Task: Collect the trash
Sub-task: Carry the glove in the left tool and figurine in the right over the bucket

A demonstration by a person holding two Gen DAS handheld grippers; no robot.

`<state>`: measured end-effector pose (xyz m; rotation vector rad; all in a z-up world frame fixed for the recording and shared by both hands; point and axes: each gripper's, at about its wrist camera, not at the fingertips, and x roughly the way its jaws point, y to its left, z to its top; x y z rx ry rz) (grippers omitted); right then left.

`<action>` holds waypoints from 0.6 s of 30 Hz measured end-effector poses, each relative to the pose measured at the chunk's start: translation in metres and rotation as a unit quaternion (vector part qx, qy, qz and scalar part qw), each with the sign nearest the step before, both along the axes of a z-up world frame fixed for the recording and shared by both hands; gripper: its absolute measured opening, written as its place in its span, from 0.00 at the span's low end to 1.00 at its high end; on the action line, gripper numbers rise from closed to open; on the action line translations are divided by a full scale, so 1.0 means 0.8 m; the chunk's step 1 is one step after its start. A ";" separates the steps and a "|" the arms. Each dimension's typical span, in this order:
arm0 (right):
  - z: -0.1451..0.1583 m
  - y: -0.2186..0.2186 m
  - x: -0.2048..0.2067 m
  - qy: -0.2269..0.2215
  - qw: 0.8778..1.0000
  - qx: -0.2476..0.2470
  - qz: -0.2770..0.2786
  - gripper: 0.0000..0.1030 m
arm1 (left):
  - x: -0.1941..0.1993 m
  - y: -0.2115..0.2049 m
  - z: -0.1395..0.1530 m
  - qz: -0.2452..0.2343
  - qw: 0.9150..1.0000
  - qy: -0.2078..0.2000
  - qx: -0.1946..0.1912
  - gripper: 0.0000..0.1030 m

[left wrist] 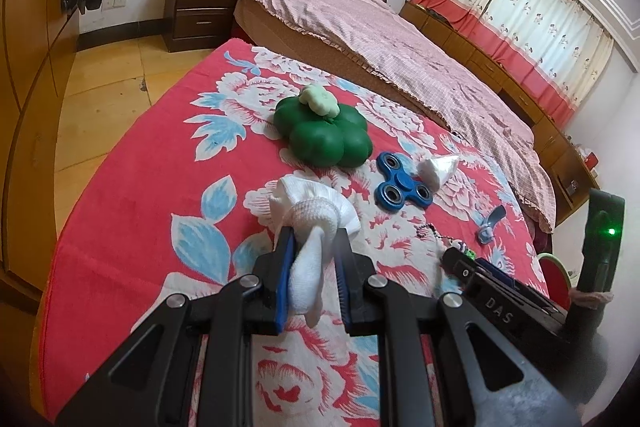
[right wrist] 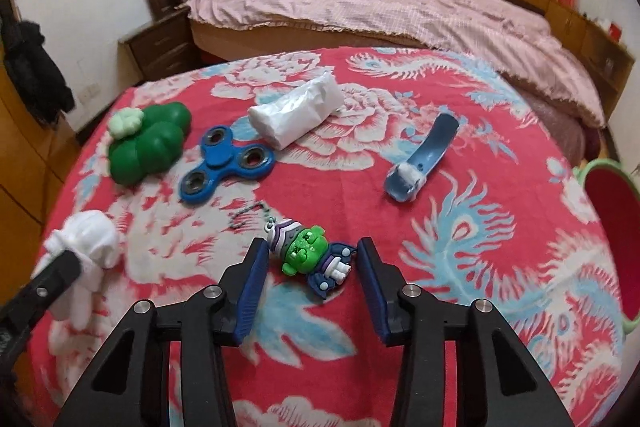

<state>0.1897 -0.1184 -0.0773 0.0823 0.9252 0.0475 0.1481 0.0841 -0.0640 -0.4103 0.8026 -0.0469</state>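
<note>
- The left gripper (left wrist: 316, 247) is clamped tight on a crumpled white tissue wad (left wrist: 312, 211), lifted just clear of the red floral cloth (left wrist: 132, 211), likely so it carries off without dragging.
- The right gripper (right wrist: 312, 267) hangs half open, its blue pads straddling a green-headed figure keychain (right wrist: 308, 257) without touching it.
- A second scrunched white paper piece (right wrist: 296, 113) lies beyond, beside the blue fidget spinner (right wrist: 226, 165).
- The red, green-rimmed tub (right wrist: 608, 231) at the cloth's edge may be the bin, though it is barely in view.

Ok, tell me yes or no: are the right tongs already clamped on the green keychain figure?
No, the right tongs stand open around the green keychain figure, with a visible gap between each pad and the figure.
</note>
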 end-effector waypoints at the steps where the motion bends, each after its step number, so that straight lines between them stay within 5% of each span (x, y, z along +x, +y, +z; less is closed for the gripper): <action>1: 0.001 -0.001 -0.003 0.000 1.000 0.008 0.002 0.45 | -0.003 -0.001 0.002 -0.001 1.000 -0.002 0.001 0.18; 18: 0.049 -0.059 -0.077 -0.040 0.997 0.060 -0.018 0.45 | -0.027 -0.029 0.036 -0.031 0.999 -0.022 0.000 0.18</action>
